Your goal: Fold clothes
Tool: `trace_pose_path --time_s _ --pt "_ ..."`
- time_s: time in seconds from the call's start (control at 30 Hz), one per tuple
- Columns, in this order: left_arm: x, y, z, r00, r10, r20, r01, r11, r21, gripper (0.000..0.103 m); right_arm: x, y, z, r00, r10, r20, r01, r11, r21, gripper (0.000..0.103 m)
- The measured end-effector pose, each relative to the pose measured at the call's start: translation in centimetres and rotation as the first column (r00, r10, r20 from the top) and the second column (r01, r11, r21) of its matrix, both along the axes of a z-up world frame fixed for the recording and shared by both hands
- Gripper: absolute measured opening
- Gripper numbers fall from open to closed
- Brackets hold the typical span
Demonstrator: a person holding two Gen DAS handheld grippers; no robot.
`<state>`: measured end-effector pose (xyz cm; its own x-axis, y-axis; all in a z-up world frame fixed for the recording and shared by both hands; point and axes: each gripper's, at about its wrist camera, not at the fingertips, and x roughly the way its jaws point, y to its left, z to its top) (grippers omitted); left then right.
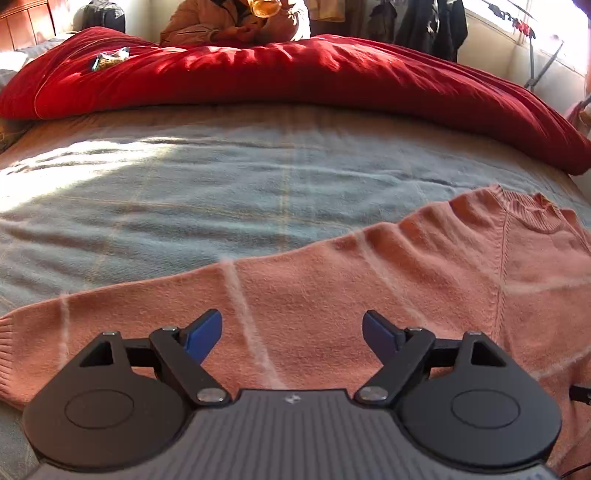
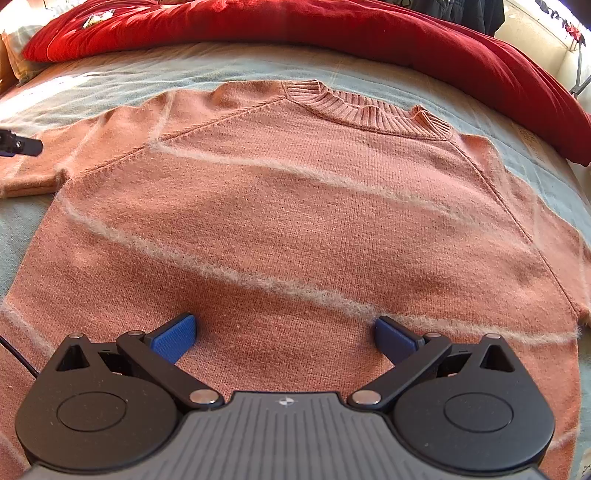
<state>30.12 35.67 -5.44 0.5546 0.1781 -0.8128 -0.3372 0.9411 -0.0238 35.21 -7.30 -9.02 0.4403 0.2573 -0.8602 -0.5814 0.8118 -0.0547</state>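
Both the left hand-held gripper (image 1: 291,328) and right hand-held gripper (image 2: 284,334) hover released over the unlabelled salmon sweater (image 2: 295,206).

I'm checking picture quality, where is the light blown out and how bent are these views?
Left wrist view: sunlight washes out the blue blanket at left; the window glares. Right wrist view: the sweater is evenly lit and sharp. Fisheye bows the red quilt in both.

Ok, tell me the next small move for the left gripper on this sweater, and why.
Probably lower the left gripper and close its fingers on the sleeve, to fold it across the body. The pink sweater lies flat on the bed, sleeve spread out sideways, and both the left and the right gripper are open, holding nothing.
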Motion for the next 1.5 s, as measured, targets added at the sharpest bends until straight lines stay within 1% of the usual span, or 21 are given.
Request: trace_pose_path --time_s 0.07,0.17,0.23,0.33,0.4,0.53,0.6,0.67,0.73,0.8,0.9,0.97,1.03,1.1,1.17,1.2,1.3,1.43,1.5 --pt "0.8 -1.9 -0.5 0.998 -0.068 -0.005 0.068 0.998 0.001 0.084 -0.1 0.0 0.0 1.0 -0.002 0.005 0.002 1.0 0.002 0.103" --pt "-1.4 -0.7 -0.2 1.0 -0.009 -0.011 0.009 0.999 -0.034 0.084 -0.4 -0.2 -0.1 1.0 -0.009 0.022 0.009 1.0 0.013 0.103" --pt "-2.5 0.0 0.5 1.0 0.021 -0.013 -0.022 0.998 -0.052 0.084 -0.5 -0.2 -0.1 1.0 -0.017 0.026 0.016 1.0 0.013 0.103" --pt "-2.0 -0.5 1.5 0.999 0.039 -0.036 -0.041 0.998 -0.051 0.083 -0.4 0.0 0.0 0.999 -0.028 0.021 0.028 1.0 0.007 0.103" --pt "-1.2 -1.2 2.2 1.0 0.026 -0.012 -0.027 0.995 -0.099 0.083 -0.3 0.1 0.0 0.999 -0.033 0.012 0.033 0.999 0.001 0.103" --pt "1.2 -4.5 3.1 0.998 -0.032 0.06 0.041 0.987 -0.153 0.083 0.2 0.1 0.5 0.999 -0.043 -0.023 0.043 0.999 -0.004 0.103" --pt "2.4 -6.1 3.5 0.993 -0.06 0.097 0.077 0.981 -0.177 0.083 0.4 -0.5 1.2 0.998 -0.055 -0.016 0.056 0.998 0.032 0.103" --pt "3.6 -7.5 3.8 0.99 -0.076 0.122 0.098 0.977 -0.187 0.083 1.1 -1.7 2.2 0.997 -0.074 0.025 0.071 0.994 0.087 0.103" --pt "4.7 -8.7 3.8 0.988 -0.077 0.132 0.1 0.978 -0.181 0.083 2.7 -2.9 3.1 0.995 -0.077 0.071 0.068 0.99 0.123 0.103" --pt "5.3 -9.6 3.9 0.989 -0.061 0.134 0.085 0.979 -0.183 0.083 5.2 -3.9 3.8 0.991 -0.076 0.113 0.06 0.989 0.133 0.103" --pt "5.8 -10.5 3.9 0.991 -0.036 0.132 0.061 0.98 -0.192 0.083 10.0 -5.1 4.7 0.981 -0.08 0.175 0.054 0.988 0.145 0.103" --pt "6.0 -11.0 4.0 0.991 -0.014 0.131 0.038 0.982 -0.186 0.083 13.6 -5.4 4.7 0.979 -0.084 0.186 0.053 0.985 0.164 0.103" --pt "6.3 -11.4 3.8 0.992 0.011 0.123 0.012 0.983 -0.184 0.083 16.9 -5.6 4.0 0.982 -0.089 0.167 0.057 0.981 0.188 0.103" --pt "6.4 -11.7 3.6 0.993 0.038 0.113 -0.016 0.981 -0.194 0.083 19.7 -5.5 2.4 0.989 -0.089 0.117 0.064 0.977 0.203 0.103" --pt "6.5 -12.0 3.5 0.993 0.057 0.107 -0.035 0.98 -0.198 0.083 22.0 -5.2 0.3 0.993 -0.093 0.072 0.078 0.979 0.186 0.103" --pt "6.5 -12.1 3.5 0.992 0.059 0.108 -0.038 0.981 -0.192 0.083 22.6 -5.1 -0.4 0.993 -0.09 0.073 0.075 0.981 0.179 0.103" --pt "6.7 -12.7 3.3 0.993 0.057 0.1 -0.039 0.984 -0.174 0.083 23.9 -4.9 -0.9 0.991 -0.066 0.115 0.042 0.979 0.201 0.103" --pt "7.3 -13.7 3.0 0.996 0.05 0.08 -0.037 0.987 -0.155 0.083 26.5 -4.8 -0.3 0.991 -0.103 0.085 0.083 0.973 0.217 0.103" --pt "7.4 -14.2 3.1 0.995 0.056 0.082 -0.043 0.986 -0.16 0.083 26.5 -5.2 0.7 0.99 -0.125 0.064 0.108 0.968 0.227 0.103"
